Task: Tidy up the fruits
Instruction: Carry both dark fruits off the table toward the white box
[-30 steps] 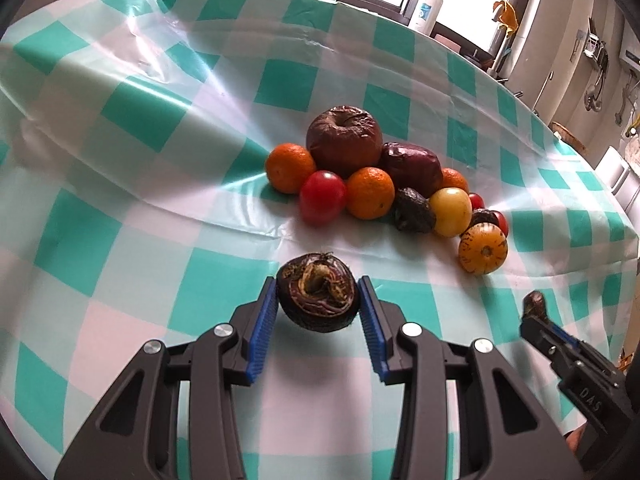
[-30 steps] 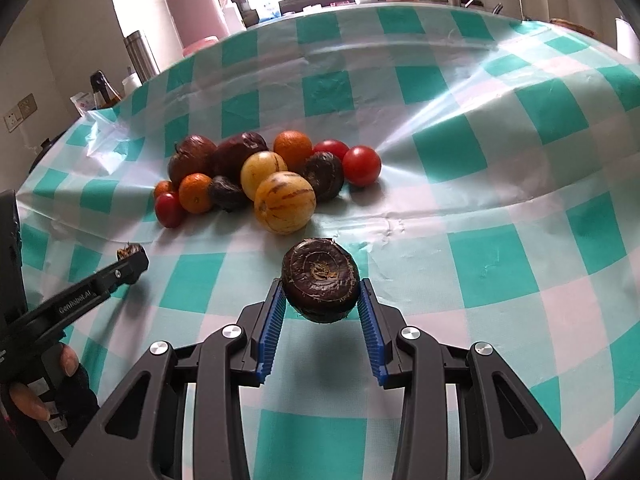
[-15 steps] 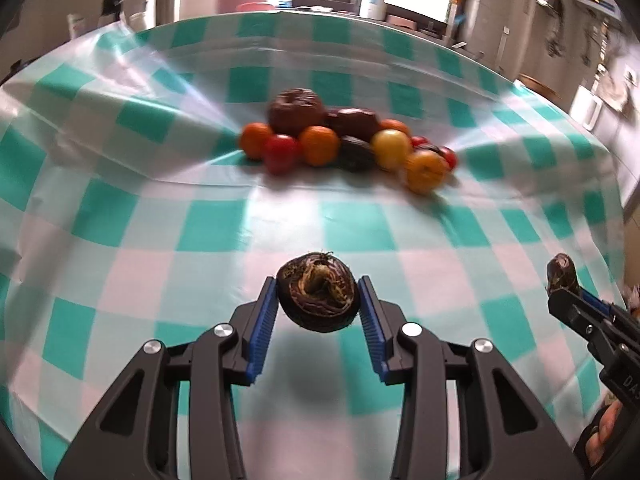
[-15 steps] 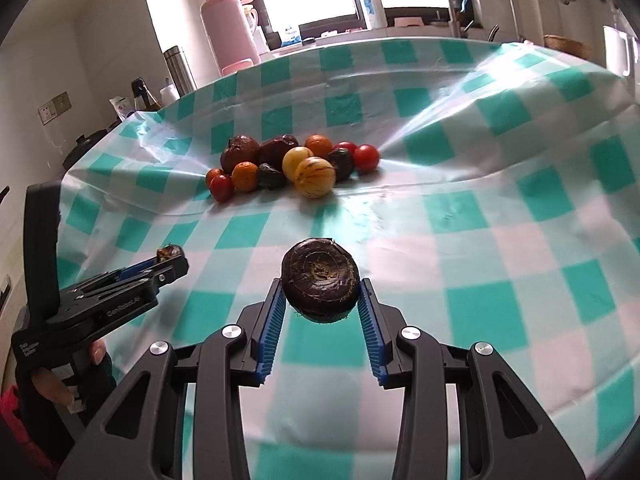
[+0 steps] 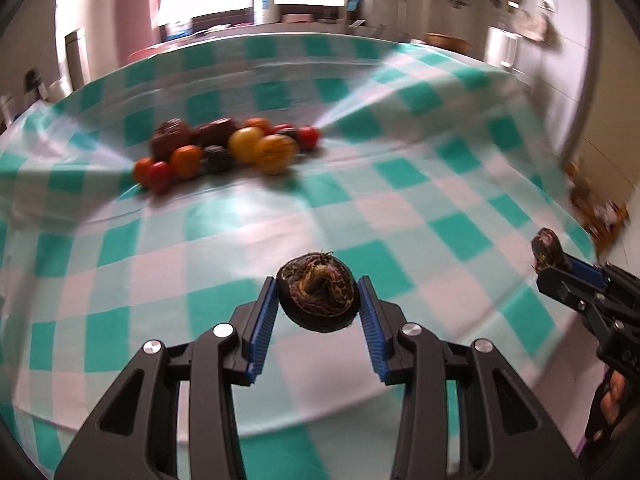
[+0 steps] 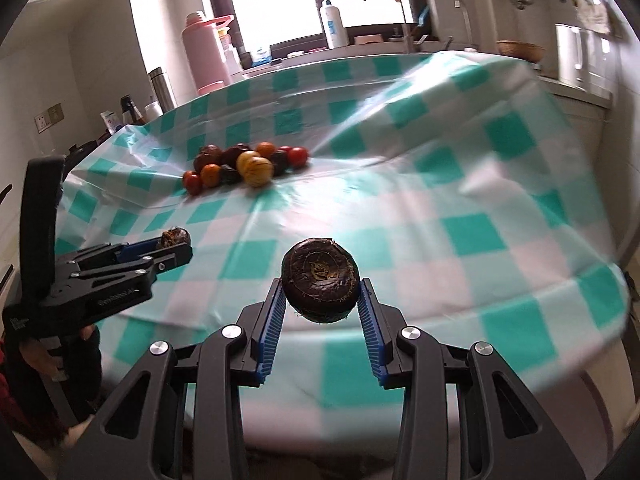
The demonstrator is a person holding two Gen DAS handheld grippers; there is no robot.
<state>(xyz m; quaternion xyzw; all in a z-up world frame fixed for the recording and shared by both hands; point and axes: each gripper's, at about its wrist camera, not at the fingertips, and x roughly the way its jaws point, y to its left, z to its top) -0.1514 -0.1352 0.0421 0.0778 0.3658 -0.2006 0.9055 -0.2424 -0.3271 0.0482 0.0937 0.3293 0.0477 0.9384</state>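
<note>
— Where are the fruits?

— Each pair of tongs carries one. The left tongs (image 5: 318, 304) are clamped on a dark round fruit with a fibrous, hollowed top (image 5: 318, 298); the right tongs (image 6: 320, 300) are clamped on a dark ringed fruit (image 6: 319, 280). Both fruits hang above the near part of the tabletop (image 6: 460, 216), clear of the cloth.

— And the others?

— A tight fruit pile (image 6: 244, 164) lies well away, toward the far left of the checked cloth: orange, red, yellow and dark pieces touching one another.

— How much room is there?

— Between the held fruits and the pile the cloth is bare. The near edge (image 6: 400, 396) curves just under the right tongs, and the cloth drops off at the right edge (image 6: 616, 276). The far edge meets a counter with a pink flask (image 6: 204, 52) and a white bottle (image 6: 333, 24).
</note>
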